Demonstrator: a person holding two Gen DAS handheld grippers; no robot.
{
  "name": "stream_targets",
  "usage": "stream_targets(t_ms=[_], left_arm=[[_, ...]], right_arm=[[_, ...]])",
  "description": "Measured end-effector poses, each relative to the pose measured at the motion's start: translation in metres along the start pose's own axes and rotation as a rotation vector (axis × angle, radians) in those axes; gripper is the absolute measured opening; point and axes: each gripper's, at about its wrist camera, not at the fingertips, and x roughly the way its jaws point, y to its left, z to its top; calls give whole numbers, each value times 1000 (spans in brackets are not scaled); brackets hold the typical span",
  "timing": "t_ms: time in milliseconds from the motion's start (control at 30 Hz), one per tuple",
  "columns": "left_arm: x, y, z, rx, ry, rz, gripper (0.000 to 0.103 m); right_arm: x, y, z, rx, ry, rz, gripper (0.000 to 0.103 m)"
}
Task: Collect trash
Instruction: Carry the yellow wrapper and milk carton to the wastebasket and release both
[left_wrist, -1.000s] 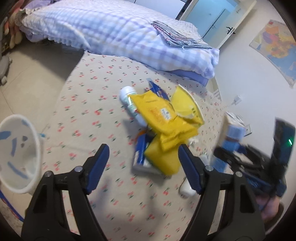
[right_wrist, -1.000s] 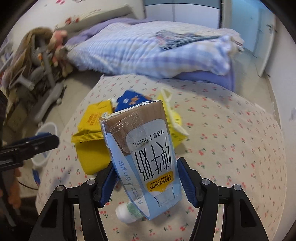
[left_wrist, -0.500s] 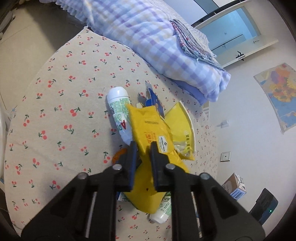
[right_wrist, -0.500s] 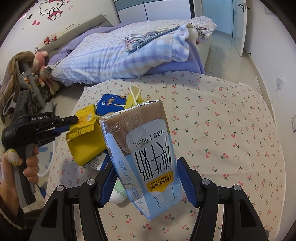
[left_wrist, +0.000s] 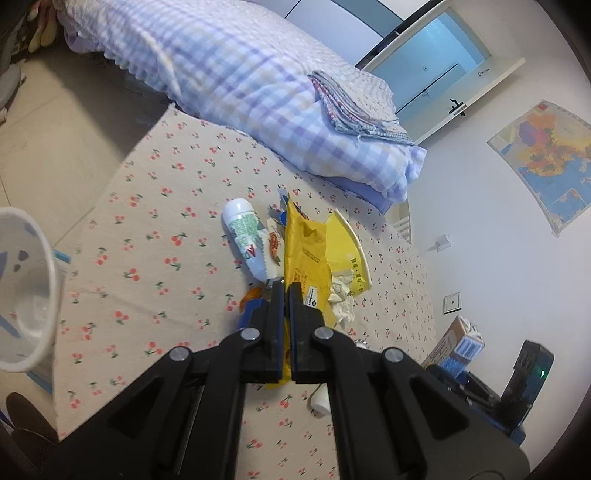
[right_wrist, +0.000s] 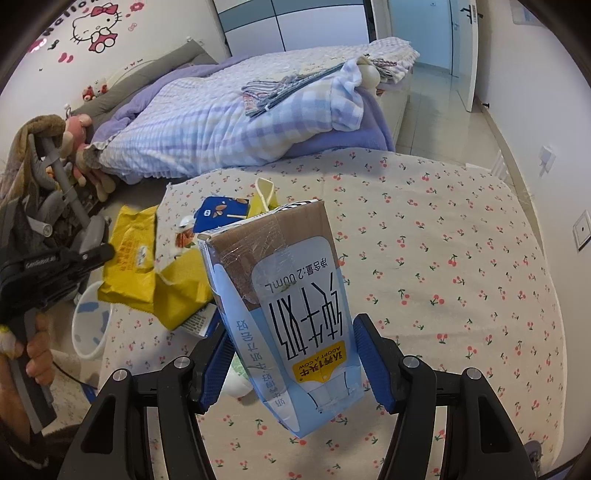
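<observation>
My left gripper (left_wrist: 287, 291) is shut on a yellow snack bag (left_wrist: 304, 251) and holds it above the cherry-print cloth (left_wrist: 155, 258). It also shows in the right wrist view (right_wrist: 127, 269), pinched by the left gripper (right_wrist: 107, 253). My right gripper (right_wrist: 295, 354) is shut on a light blue milk carton (right_wrist: 291, 306), held above the cloth. The carton and right gripper appear in the left wrist view (left_wrist: 456, 341). On the cloth lie a white bottle (left_wrist: 243, 230), a second yellow bag (left_wrist: 347, 251), a blue wrapper (right_wrist: 221, 212) and crumpled tissue (left_wrist: 341, 295).
A white bin (left_wrist: 22, 288) stands at the cloth's left edge, also in the right wrist view (right_wrist: 90, 325). A bed with a checked quilt (left_wrist: 240, 85) lies beyond the cloth. Stuffed toys and a chair (right_wrist: 55, 166) are at the left. A small white cap (left_wrist: 320, 402) lies near.
My left gripper closed on the yellow snack bag and lifted it off the pile. My right gripper still holds the milk carton, drawn back and higher.
</observation>
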Motion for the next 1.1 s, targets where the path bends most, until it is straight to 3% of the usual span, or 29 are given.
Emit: stream_targets(t_ms=[233,667,800,1100], left_arm=[[-49,34,-6,17,-84,29,2],[-115,137,-11,-42,-190,236,2],[-122,162,-13,-34,-197,320,2],[-129,200,-15,-14,-185,422,5]], right_arm=[[1,30,6,0,-9,33,65],[41,156,10,-156,29,140,65],[59,189,7,-179,58,171,65],[98,263,-2,-244,117,252,65]])
